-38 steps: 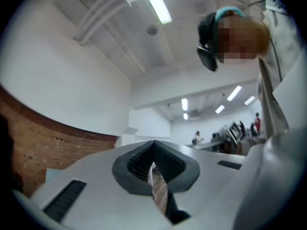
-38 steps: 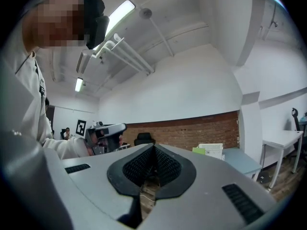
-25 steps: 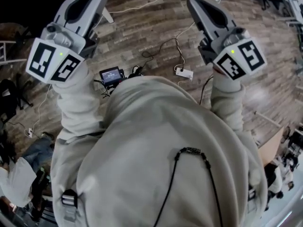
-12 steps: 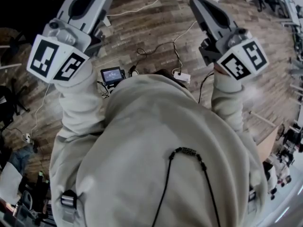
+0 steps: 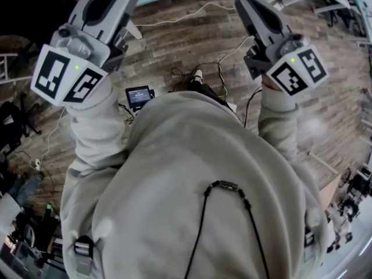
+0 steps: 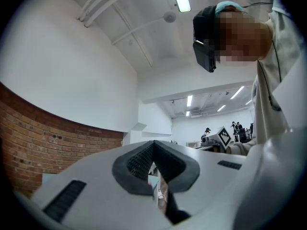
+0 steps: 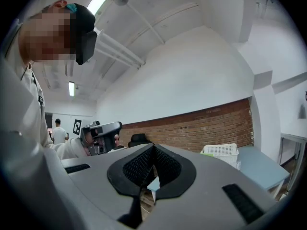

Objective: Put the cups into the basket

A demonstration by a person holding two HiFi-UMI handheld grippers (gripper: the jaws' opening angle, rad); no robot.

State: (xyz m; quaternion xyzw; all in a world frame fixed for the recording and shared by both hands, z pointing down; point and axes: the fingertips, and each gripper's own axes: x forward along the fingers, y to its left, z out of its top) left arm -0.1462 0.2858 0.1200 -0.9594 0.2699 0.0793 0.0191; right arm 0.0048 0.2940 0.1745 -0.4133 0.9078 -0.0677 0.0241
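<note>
By the left edge of the pale blue table (image 7: 261, 170) sits the white slotted plastic basket (image 7: 220, 150), no cups visible, left gripper (image 6: 153, 145) and right gripper (image 7: 153, 147) closed tight on nothing, so hurrying over could snag loose floor cables (image 5: 220, 70).

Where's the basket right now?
In the right gripper view, the white basket sits right of centre on the pale blue table, before the brick wall. The head view does not show it.
</note>
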